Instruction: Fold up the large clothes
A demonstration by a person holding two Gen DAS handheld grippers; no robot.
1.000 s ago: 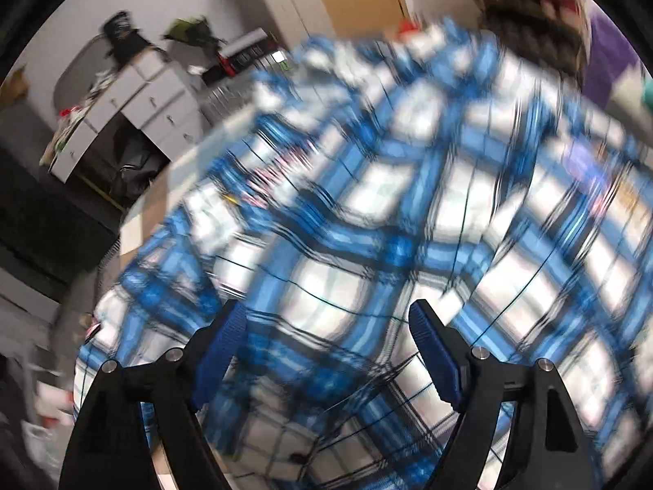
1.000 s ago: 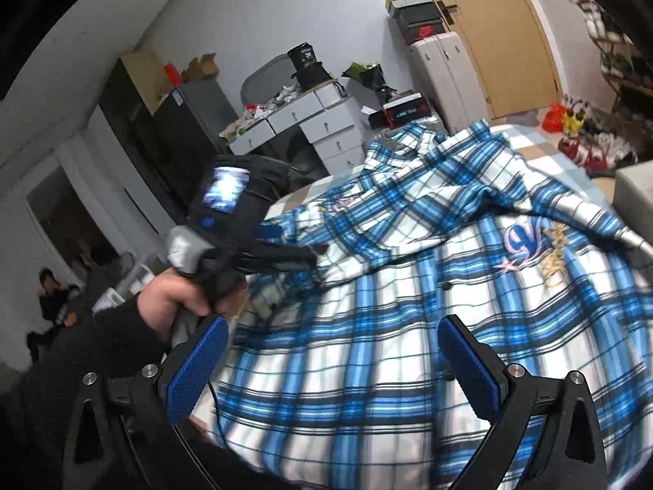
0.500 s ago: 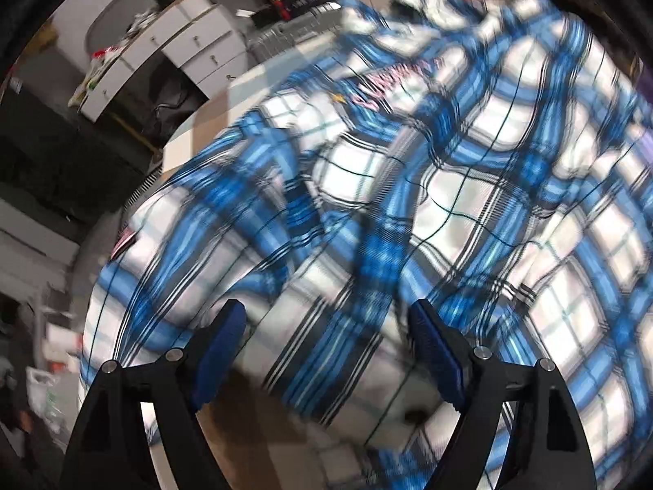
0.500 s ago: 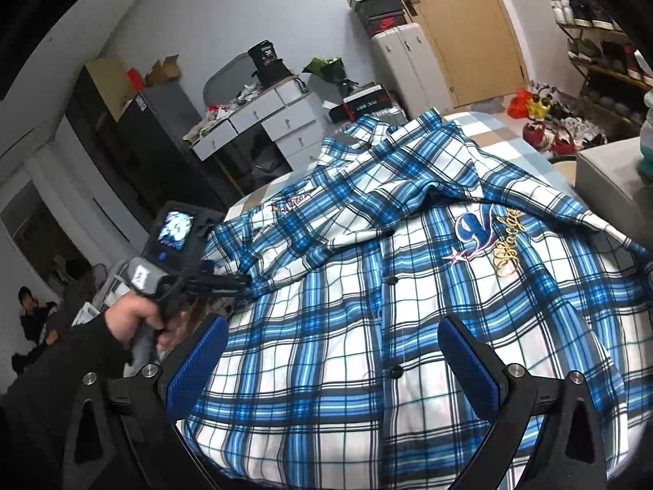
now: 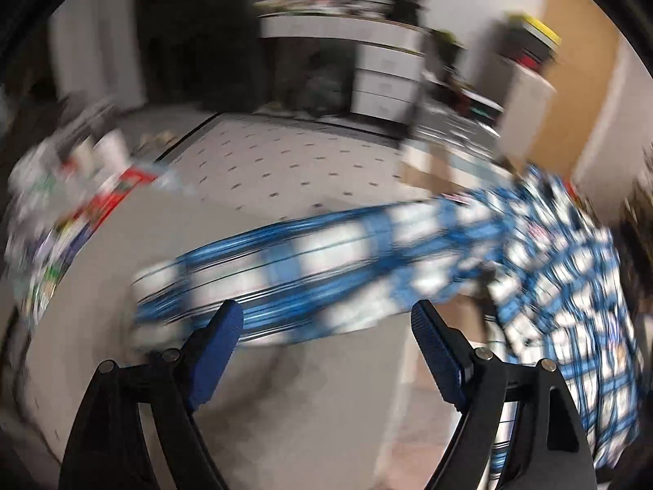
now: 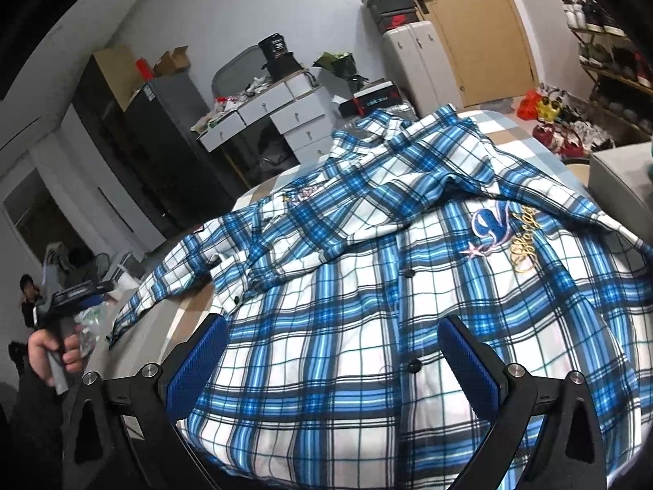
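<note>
Two grippers seen spread, nothing pinched | left gripper (image 5: 326,326) blurred, sleeve (image 5: 310,269) beyond | right gripper (image 6: 332,347) lower centre, above plaid shirt (image 6: 387,286)

There is one plaid shirt (image 6: 367,269), spread ahead of the right fingers; it has two embroidered patches and at least three dark buttons that I can count. There are two grippers: the right gripper (image 6: 330,351) and the left gripper (image 5: 326,343), each with two blue fingers (image 6: 200,355) standing apart. One hand (image 6: 49,351) shows far to the left of the right fingers. Beyond the fingers there are one white dresser (image 6: 277,118), one black cabinet (image 6: 134,130) and one wooden door (image 6: 469,24).
</note>
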